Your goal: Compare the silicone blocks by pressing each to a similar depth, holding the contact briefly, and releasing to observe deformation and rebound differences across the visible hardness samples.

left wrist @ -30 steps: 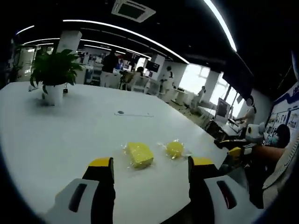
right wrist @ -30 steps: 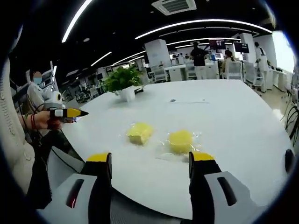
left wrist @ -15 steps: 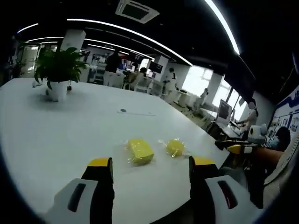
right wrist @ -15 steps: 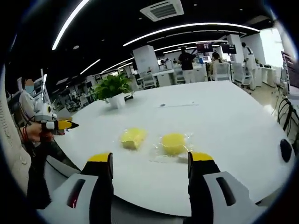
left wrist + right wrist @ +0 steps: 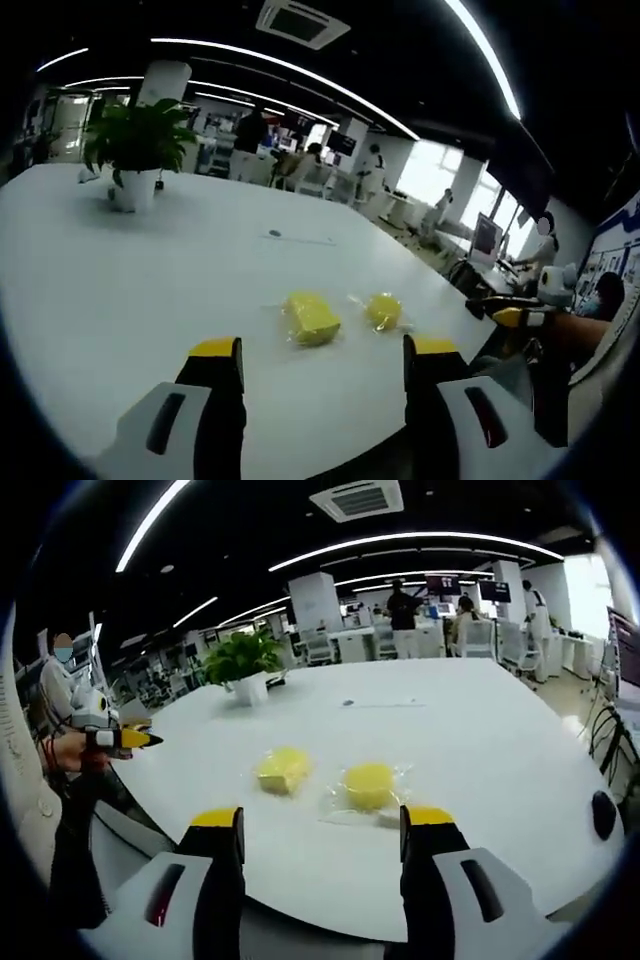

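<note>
White table [image 5: 480, 730] carries a potted plant [image 5: 243, 665] toward its far edge and two wrapped yellow silicone samples near the near edge: a square block [image 5: 282, 770] and a round block [image 5: 370, 785], lying just beside each other. Right gripper [image 5: 318, 825] hangs off the near edge, jaws apart, both blocks ahead and untouched. Left gripper [image 5: 320, 350] likewise stands open, short of the blocks, nothing held

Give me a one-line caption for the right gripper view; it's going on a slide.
Open right gripper poised above two wrapped yellow silicone blocks on a white table.
</note>
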A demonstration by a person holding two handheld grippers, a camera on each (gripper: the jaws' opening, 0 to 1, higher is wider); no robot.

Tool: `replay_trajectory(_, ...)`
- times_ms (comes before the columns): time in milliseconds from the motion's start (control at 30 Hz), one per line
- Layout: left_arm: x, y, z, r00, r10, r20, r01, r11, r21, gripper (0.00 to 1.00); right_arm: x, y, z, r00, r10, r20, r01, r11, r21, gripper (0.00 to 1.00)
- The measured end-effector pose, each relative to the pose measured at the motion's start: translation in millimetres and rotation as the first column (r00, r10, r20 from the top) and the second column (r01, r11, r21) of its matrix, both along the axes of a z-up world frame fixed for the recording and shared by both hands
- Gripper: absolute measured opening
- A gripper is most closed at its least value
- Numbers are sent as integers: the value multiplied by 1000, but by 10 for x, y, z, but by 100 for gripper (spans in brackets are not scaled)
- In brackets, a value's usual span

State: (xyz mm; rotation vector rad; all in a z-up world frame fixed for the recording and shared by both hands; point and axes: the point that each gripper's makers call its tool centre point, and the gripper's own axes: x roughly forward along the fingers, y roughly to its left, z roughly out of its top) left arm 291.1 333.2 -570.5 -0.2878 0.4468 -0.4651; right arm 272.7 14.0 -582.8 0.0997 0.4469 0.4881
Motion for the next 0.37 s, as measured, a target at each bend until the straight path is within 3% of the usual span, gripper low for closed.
replay_trajectory(133, 17, 2, 22, 1000, 30, -2, -30, 999, -41, 64, 0, 2, 23, 1000, -4, 6, 4, 1000, -20, 58)
replay_trajectory(200, 16, 0, 16, 999, 38, -8, -38, 998, -49, 63, 20, -17, 97, 999, -14, 46, 17, 998, -60, 56)
replay_trajectory(367, -1, -11, 31, 998, 55, -10, -56, 995, -79, 62, 6, 15, 141, 999, -6, 51, 9, 998, -55, 56)
